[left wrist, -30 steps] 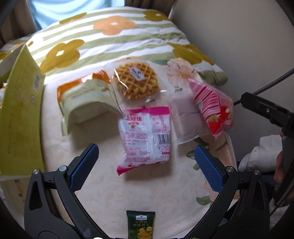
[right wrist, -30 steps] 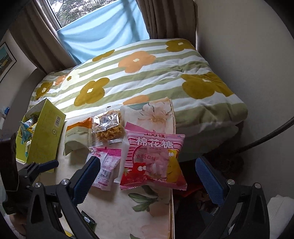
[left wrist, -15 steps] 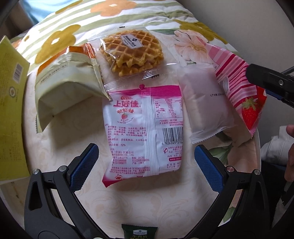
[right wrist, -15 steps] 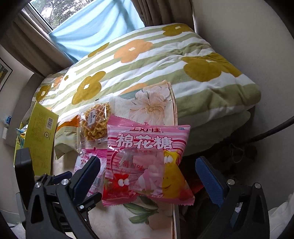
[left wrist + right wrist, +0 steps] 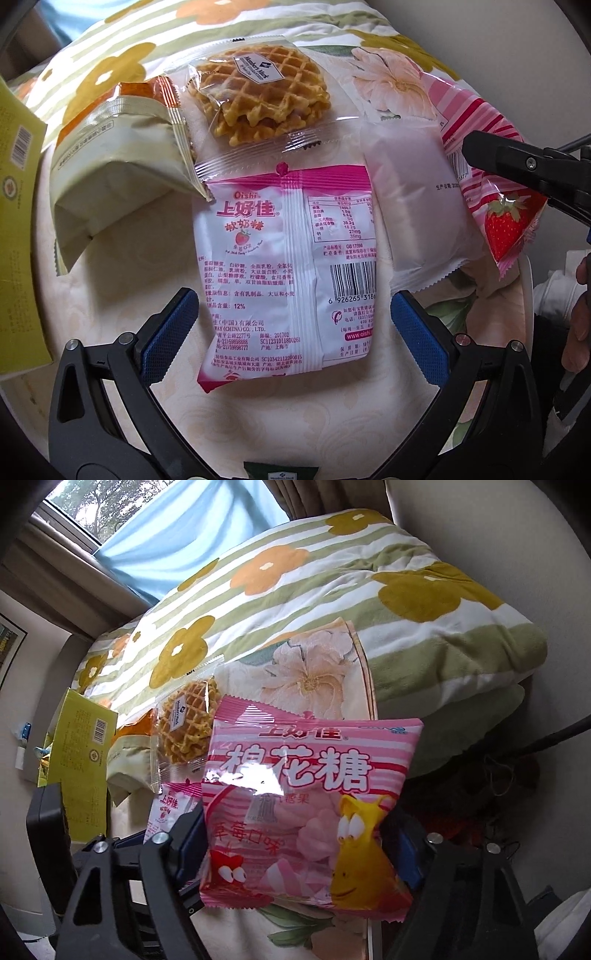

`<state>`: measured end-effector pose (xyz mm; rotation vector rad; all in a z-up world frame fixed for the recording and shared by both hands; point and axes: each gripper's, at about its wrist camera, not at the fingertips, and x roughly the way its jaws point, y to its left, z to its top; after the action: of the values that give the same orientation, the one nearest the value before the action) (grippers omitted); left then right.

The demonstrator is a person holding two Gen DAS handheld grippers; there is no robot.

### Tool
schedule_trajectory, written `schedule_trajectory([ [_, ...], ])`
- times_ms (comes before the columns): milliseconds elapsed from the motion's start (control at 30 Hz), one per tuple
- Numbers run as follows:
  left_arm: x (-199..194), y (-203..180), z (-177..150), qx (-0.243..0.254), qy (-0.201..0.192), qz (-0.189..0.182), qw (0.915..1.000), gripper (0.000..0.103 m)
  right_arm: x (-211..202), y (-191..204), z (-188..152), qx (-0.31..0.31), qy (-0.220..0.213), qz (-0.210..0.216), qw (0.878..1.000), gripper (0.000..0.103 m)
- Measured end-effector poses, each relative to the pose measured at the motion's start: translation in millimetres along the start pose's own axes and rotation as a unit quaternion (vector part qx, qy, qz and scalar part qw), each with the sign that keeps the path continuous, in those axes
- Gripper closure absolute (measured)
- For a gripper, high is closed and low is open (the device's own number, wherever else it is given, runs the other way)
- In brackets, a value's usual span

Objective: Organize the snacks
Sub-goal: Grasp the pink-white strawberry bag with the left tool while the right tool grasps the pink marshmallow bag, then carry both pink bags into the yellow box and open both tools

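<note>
My left gripper (image 5: 294, 321) is open, its blue pads either side of the lower part of a pink-and-white Oishi candy bag (image 5: 288, 266) lying back-up on the small table (image 5: 295, 417). My right gripper (image 5: 295, 834) stands around a pink striped marshmallow bag (image 5: 306, 812) at the table's right edge; the bag hides the pads, so contact is unclear. The marshmallow bag also shows in the left wrist view (image 5: 491, 195), with the right gripper's finger (image 5: 517, 162) over it.
A wrapped waffle (image 5: 262, 96), a beige and orange bag (image 5: 110, 173) and a pale frosted packet (image 5: 417, 199) lie beside the candy bag. A yellow box (image 5: 18, 236) stands at the left. A dark green packet (image 5: 280, 472) lies near me. A floral quilt (image 5: 332, 590) lies behind.
My left gripper moved forward over the candy bag, which now sits between its pads. My right gripper advanced onto the marshmallow bag and its fingers narrowed around it.
</note>
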<state>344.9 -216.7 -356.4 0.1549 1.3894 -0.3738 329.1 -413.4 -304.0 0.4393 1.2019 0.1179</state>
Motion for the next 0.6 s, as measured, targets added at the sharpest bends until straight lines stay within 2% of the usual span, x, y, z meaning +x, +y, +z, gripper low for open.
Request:
schedule_trajectory([
  [100, 1.2, -0.1, 0.8, 0.003, 0.001, 0.000, 1.0000, 0.001, -3.0, -0.8, -0.5, 0.006, -0.002, 0.001, 1.000, 0.031],
  [167, 2.1, -1.6, 0.3, 0.007, 0.002, -0.003, 1.0000, 0.008, -6.3, -0.3, -0.3, 0.008, -0.006, 0.003, 1.000, 0.032],
  [267, 1.8, -8.7, 0.7, 0.022, 0.001, 0.015, 0.9996, 0.017, -9.8, 4.1, -0.2, 0.002, -0.008, 0.002, 1.000, 0.033],
  [333, 0.2, -11.8, 0.4, 0.032, -0.003, 0.034, 0.9989, 0.032, -10.6, 7.3, -0.9, -0.004, -0.008, 0.002, 1.000, 0.033],
  [600, -8.3, -12.1, -0.6, 0.043, -0.014, 0.027, 0.9986, 0.051, -13.5, 9.3, -3.4, -0.002, -0.012, 0.006, 1.000, 0.033],
])
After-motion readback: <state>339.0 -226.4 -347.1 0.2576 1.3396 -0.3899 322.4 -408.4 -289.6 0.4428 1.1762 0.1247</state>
